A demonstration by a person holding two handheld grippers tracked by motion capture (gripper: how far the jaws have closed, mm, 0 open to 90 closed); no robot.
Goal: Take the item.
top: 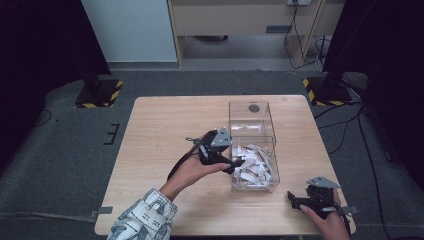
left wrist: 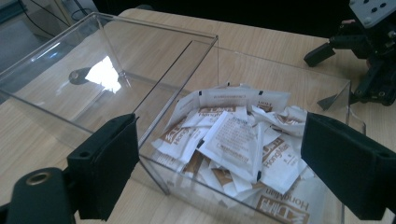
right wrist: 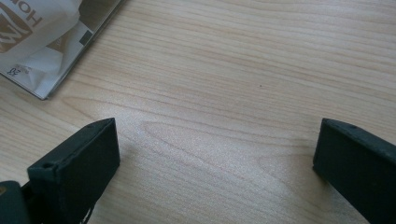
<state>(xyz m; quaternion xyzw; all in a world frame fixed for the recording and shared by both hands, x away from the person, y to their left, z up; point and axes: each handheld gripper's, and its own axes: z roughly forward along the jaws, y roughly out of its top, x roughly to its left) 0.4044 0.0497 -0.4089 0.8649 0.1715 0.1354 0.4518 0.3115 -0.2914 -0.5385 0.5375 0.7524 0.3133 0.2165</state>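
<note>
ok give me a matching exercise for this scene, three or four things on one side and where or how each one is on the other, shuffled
Things:
1. left gripper
2. right gripper
3. sachets
4. clear lid

Places or states:
A. piled inside the clear box
B. open, low over bare table near the front right corner
C. swung open behind the box, round knob on it
D. open, at the box's left wall

Pairs: 1-D, 2-B, 3-A, 4-C

I count one light wooden desk [top: 165, 125] and one clear plastic box [top: 252, 120] of two compartments on it. A heap of white-and-brown paper sachets [top: 252, 167] fills the near compartment, too jumbled to number. I hold two claws: my left claw [top: 231, 166] and my right claw [top: 295, 200].
</note>
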